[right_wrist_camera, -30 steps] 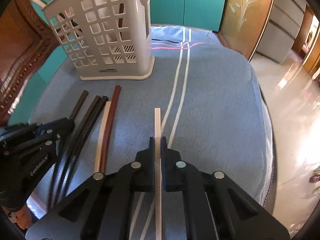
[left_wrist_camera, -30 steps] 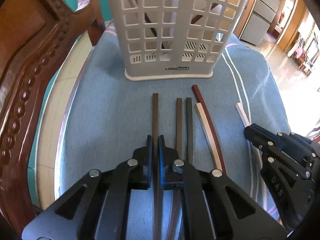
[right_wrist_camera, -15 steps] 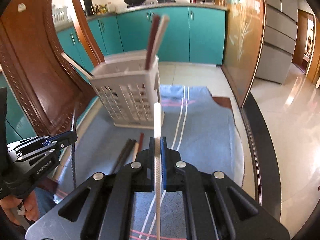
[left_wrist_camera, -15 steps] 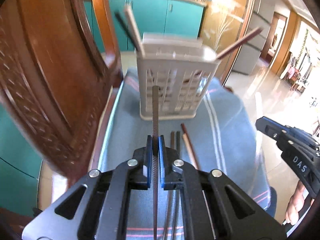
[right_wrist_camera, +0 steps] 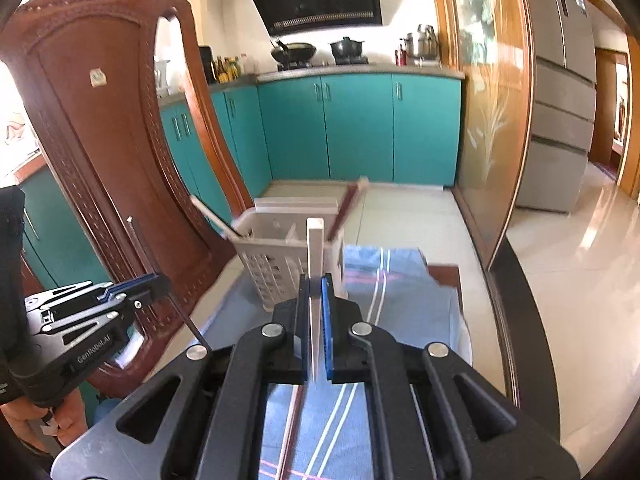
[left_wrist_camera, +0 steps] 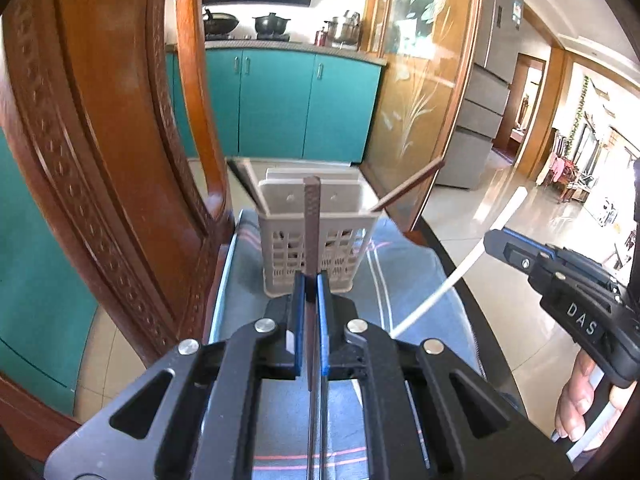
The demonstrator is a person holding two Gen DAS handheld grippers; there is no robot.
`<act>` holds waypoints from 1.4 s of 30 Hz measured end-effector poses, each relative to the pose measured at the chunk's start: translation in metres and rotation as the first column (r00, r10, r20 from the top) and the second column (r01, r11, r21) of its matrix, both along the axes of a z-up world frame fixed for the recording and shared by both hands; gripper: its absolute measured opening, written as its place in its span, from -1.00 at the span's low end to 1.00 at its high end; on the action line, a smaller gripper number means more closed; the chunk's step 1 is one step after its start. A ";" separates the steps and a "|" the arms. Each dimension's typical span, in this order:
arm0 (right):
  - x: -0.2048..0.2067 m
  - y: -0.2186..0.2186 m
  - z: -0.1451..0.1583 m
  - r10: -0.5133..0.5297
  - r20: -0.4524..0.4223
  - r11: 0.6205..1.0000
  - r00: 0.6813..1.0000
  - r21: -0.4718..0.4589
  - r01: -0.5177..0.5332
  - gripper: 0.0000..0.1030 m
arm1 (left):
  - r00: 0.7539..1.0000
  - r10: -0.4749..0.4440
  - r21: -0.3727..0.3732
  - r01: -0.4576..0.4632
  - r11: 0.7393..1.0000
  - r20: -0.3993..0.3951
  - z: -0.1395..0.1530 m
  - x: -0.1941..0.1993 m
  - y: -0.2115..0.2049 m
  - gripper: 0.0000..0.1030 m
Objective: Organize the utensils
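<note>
My left gripper (left_wrist_camera: 308,280) is shut on a dark brown chopstick (left_wrist_camera: 311,220), whose end points up in front of the white lattice utensil basket (left_wrist_camera: 280,248). In the right wrist view my right gripper (right_wrist_camera: 316,280) is shut on a white chopstick (right_wrist_camera: 315,248), held above and short of the same basket (right_wrist_camera: 260,264). Each gripper shows in the other's view: the right gripper (left_wrist_camera: 496,240) with its white chopstick (left_wrist_camera: 460,272), the left gripper (right_wrist_camera: 156,280) with its dark one (right_wrist_camera: 140,240). Chopsticks lean out of the basket, one brown (left_wrist_camera: 408,190), one white (right_wrist_camera: 212,216).
The basket stands on a blue striped cloth (left_wrist_camera: 400,280). A carved wooden chair back (left_wrist_camera: 100,160) rises close on the left. More chopsticks (right_wrist_camera: 294,400) lie on the cloth under my right gripper. Teal cabinets (left_wrist_camera: 280,100) and shiny floor lie beyond. A person's hand (left_wrist_camera: 576,412) grips the right tool.
Both grippers have lifted off the cloth, each carrying its chopstick up. The basket now sits lower and farther off in both views, and the chopsticks left on the cloth are mostly hidden.
</note>
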State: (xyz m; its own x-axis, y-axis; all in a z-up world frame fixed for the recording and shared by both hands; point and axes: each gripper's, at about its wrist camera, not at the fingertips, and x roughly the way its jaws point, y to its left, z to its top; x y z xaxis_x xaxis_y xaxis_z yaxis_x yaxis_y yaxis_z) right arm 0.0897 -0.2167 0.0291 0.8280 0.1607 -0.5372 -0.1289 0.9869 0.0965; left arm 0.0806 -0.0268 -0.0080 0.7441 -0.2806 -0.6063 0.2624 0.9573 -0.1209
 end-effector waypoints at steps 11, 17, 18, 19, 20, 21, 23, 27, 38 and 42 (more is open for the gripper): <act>0.046 0.001 0.093 -0.027 0.169 0.996 0.985 0.091 0.011 -0.87 | 0.979 0.059 -0.066 -0.047 0.997 0.197 0.099 0.050 0.012 -0.87; 0.072 0.003 0.108 -0.129 0.274 0.988 0.953 0.116 0.100 -0.87 | 0.960 0.140 -0.123 -0.113 0.986 0.243 0.099 0.091 0.009 -0.87; 0.080 0.007 0.100 -0.129 0.271 0.989 0.954 0.100 0.105 -0.87 | 0.959 0.152 -0.121 -0.126 0.985 0.239 0.096 0.097 0.008 -0.87; 0.087 0.011 0.089 -0.124 0.259 0.991 0.958 0.086 0.105 -0.87 | 0.962 0.160 -0.120 -0.136 0.983 0.222 0.087 0.106 0.006 -0.87; 0.091 0.013 0.080 -0.120 0.245 0.992 0.962 0.073 0.106 -0.87 | 0.965 0.164 -0.121 -0.141 0.983 0.207 0.081 0.108 0.008 -0.87; 0.095 0.015 0.067 -0.118 0.226 0.993 0.967 0.054 0.108 -0.87 | 0.967 0.166 -0.120 -0.145 0.982 0.191 0.073 0.113 0.007 -0.87; 0.098 0.016 0.048 -0.111 0.207 0.994 0.972 0.029 0.108 -0.87 | 0.975 0.157 -0.103 -0.142 0.984 0.156 0.052 0.119 0.004 -0.87; 0.102 0.014 0.017 -0.099 0.152 0.995 0.983 0.017 0.098 -0.87 | 0.983 0.140 -0.073 -0.132 0.989 0.122 0.028 0.119 0.000 -0.87; 0.047 -0.002 0.019 -0.085 0.199 0.995 0.976 0.068 0.073 -0.65 | 0.980 0.106 -0.046 -0.099 0.994 0.167 0.018 0.080 0.001 -0.86; 0.002 -0.006 0.002 -0.026 0.229 0.995 0.973 0.104 0.003 -0.56 | 0.987 0.062 -0.019 -0.060 0.998 0.150 -0.001 0.055 -0.003 -0.77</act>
State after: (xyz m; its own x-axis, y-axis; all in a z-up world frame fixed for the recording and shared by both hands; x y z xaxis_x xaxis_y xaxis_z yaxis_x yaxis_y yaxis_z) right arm 0.0915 -0.2230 0.0310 0.9299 0.1919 -0.3139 -0.1451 0.9753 0.1666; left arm 0.1352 -0.0299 -0.0090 0.8426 -0.2402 -0.4820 0.2202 0.9705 -0.0987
